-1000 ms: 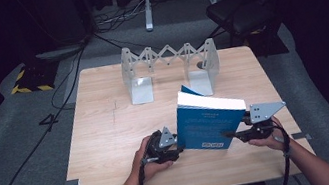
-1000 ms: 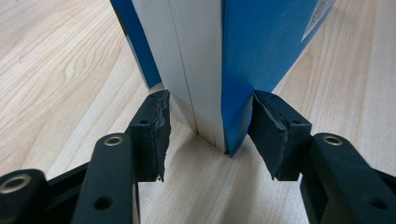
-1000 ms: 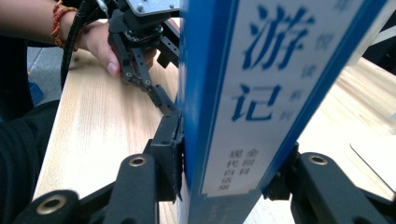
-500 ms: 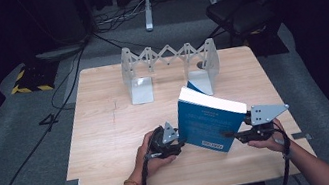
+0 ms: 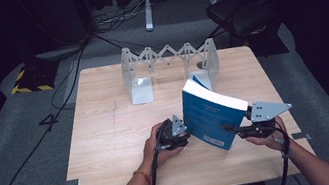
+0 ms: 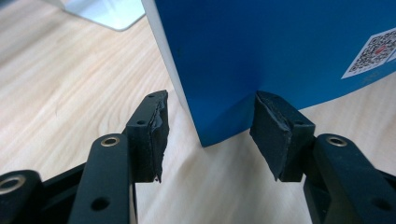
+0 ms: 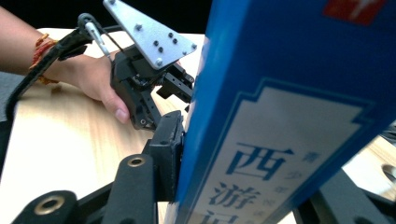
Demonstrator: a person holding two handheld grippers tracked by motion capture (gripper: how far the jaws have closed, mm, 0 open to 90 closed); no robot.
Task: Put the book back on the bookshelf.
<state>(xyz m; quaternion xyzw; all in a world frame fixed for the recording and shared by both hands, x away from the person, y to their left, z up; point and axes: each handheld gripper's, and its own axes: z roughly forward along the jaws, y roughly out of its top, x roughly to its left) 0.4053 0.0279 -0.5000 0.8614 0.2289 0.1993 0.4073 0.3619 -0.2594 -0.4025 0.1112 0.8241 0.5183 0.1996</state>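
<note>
The right gripper (image 5: 232,129) clamped a blue book (image 5: 213,115), tilted on its lower corner on the table (image 5: 108,132); the left gripper (image 6: 208,128) gaped wide beside it. Behind, the folding rack (image 5: 167,61) apparently awaited it.

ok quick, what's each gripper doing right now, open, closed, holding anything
Left gripper: open, its jaws on either side of the blue book's lower corner, not clamped.
Right gripper: shut on the book's spine.

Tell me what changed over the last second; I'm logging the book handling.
The blue book tipped more upright, its top edge rising. The right hand-held gripper stayed clamped on its spine; the left hand-held gripper stayed open at its lower corner. The rack didn't move.
</note>
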